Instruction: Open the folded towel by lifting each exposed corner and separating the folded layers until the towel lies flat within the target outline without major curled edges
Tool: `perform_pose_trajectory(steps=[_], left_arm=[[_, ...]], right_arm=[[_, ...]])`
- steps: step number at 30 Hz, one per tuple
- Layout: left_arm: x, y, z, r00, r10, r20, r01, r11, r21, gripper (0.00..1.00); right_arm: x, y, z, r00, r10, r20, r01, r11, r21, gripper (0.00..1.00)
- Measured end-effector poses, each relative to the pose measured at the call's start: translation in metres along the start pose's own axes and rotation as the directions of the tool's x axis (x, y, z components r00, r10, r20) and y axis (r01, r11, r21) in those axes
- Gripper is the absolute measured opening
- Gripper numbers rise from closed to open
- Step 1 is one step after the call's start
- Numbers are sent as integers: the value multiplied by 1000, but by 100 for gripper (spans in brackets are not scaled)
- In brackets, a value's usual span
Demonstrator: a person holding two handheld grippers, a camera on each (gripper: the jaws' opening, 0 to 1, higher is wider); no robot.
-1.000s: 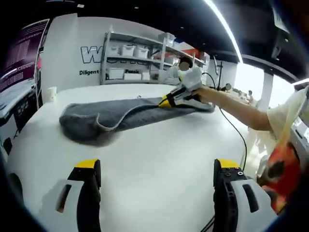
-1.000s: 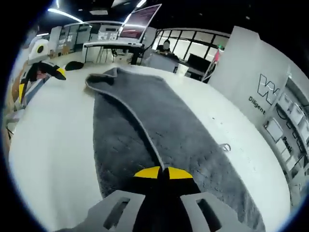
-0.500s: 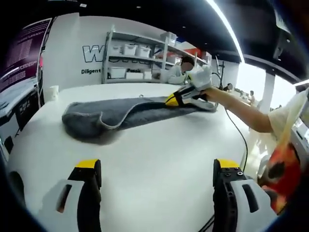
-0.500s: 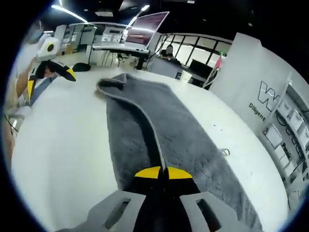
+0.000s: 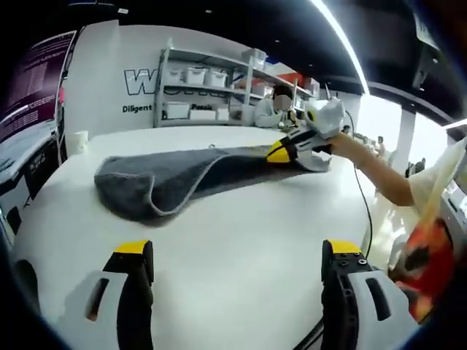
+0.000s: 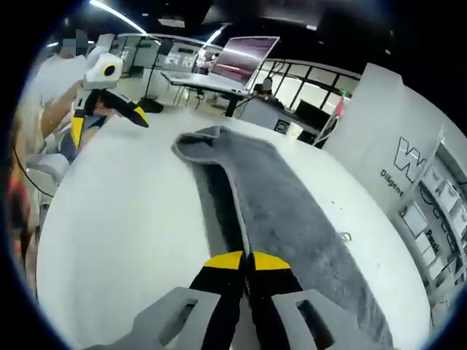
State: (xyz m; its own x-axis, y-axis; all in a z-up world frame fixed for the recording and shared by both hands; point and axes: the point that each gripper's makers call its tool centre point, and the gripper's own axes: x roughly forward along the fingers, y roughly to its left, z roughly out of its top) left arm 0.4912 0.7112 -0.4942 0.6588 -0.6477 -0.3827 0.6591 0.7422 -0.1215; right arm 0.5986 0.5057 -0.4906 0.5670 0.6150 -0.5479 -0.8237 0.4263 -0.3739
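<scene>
A grey towel (image 5: 164, 179) lies long and folded on the white table (image 5: 241, 219), its upper layer peeled up along one edge. My right gripper (image 5: 281, 152) comes in from the right, shut on that raised towel edge just above the table. In the right gripper view the towel (image 6: 281, 200) runs away from the shut gripper (image 6: 246, 261), the pinched edge held between the yellow tips. My left gripper (image 5: 238, 251) is open over bare table, well short of the towel. It appears again, left gripper (image 6: 109, 109), beyond the towel's far end.
Shelves with white boxes (image 5: 208, 76) stand behind the table, and a white cup (image 5: 76, 140) sits at its left edge. A cable (image 5: 363, 211) hangs off the right side. A person's sleeve (image 5: 430, 182) is close on the right. A large screen (image 6: 248, 58) stands in the background.
My right gripper has risen and moved right with the towel edge, peeling the upper layer further off the lower one. The left gripper has stayed where it was.
</scene>
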Motion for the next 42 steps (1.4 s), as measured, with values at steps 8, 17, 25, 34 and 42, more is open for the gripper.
perform_pose_trajectory(steps=[8, 17, 25, 34, 42], left_arm=[[-1, -2, 2, 1000, 1, -1, -1, 1000, 4, 93], [1, -4, -2, 1000, -1, -17, 1, 1000, 4, 93], [0, -3, -2, 1000, 6, -18, -6, 1000, 1, 92], [0, -5, -7, 999, 4, -36, -4, 1000, 1, 92], [-2, -2, -2, 1000, 16, -27, -16, 1000, 1, 92]], right_arm=[[-8, 32, -5, 998, 53, -16, -53, 998, -28, 0], [-17, 57, -11, 995, 104, -8, -104, 994, -28, 0], [-22, 77, -15, 980, 197, -21, -196, 980, 17, 0], [-20, 89, -24, 965, 260, -37, -256, 964, 75, 2], [-39, 85, -10, 975, 221, 33, -223, 967, 119, 27]])
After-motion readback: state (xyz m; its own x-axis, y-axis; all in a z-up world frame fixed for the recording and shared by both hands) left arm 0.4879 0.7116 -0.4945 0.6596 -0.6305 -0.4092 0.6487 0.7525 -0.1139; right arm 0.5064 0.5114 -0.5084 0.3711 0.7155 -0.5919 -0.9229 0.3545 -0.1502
